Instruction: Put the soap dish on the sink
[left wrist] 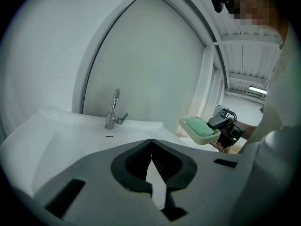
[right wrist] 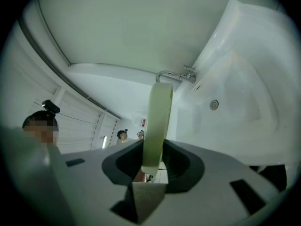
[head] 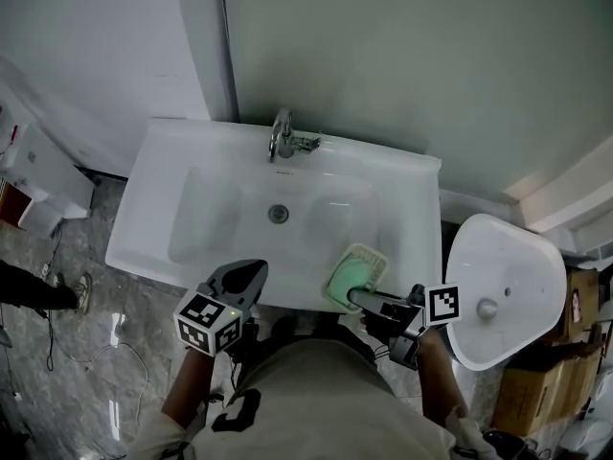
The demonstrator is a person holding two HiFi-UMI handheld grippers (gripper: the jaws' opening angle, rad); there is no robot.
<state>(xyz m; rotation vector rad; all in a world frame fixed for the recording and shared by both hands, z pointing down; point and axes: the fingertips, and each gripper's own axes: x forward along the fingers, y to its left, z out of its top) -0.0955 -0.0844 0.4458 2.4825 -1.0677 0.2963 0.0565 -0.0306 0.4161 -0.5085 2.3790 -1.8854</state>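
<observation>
A pale green soap dish [head: 359, 274] with a green bar of soap [head: 349, 278] in it is over the front right part of the white sink [head: 163, 175]. My right gripper [head: 356, 296] is shut on the dish's near rim. In the right gripper view the dish [right wrist: 158, 121] stands edge-on between the jaws of the right gripper [right wrist: 153, 150]. The left gripper view shows the dish [left wrist: 200, 130] raised by the sink's right edge. My left gripper [head: 251, 268] hovers at the sink's front edge, shut [left wrist: 150, 142] with nothing in it.
A chrome faucet [head: 283, 137] stands at the back of the sink, with the drain [head: 278, 214] in the basin's middle. A separate white basin [head: 503, 290] lies on the floor at the right beside cardboard boxes [head: 551, 372]. The wall is close behind the sink.
</observation>
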